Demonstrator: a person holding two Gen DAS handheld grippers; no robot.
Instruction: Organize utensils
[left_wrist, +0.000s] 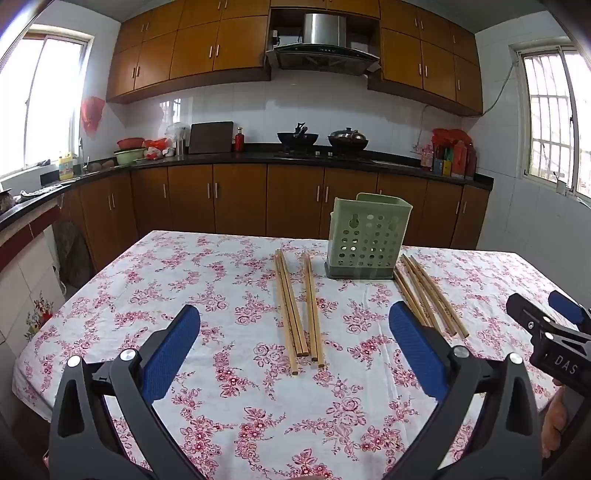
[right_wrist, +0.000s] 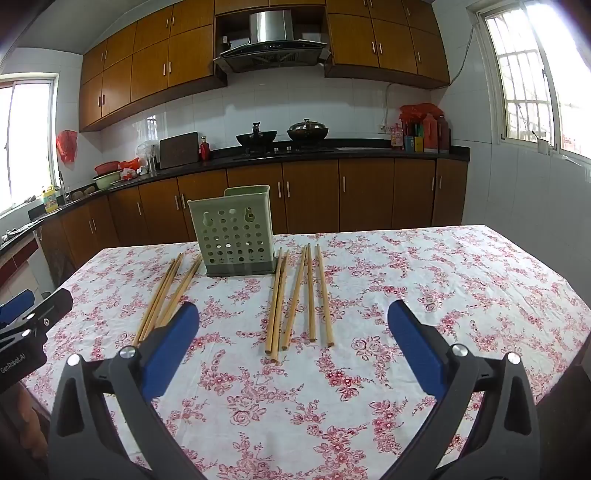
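Wooden chopsticks (left_wrist: 295, 310) lie loose on the tabletop (left_wrist: 184, 280) in the middle of both frames, on either side of the empty green holder (left_wrist: 365, 236). Both the left hand-held gripper (left_wrist: 295, 350) and the right hand-held gripper (right_wrist: 293, 347) hover wide apart and grasp nothing, so I judge the task is only at its start. The next move calls for lowering one of them over a bundle and pinching it.

surface: table (left_wrist: 207, 280) covered by white cloth with red floral print (right_wrist: 424, 280)
holder: green perforated utensil holder (right_wrist: 232, 236) stood upright on the cloth, toward the far edge
left group: five wooden chopsticks (left_wrist: 297, 310) lay flat at 8 o'clock of the holder, just beside it
right group: five wooden chopsticks (right_wrist: 299, 299) lay flat at 4 o'clock of the holder, nearest one just beside its base
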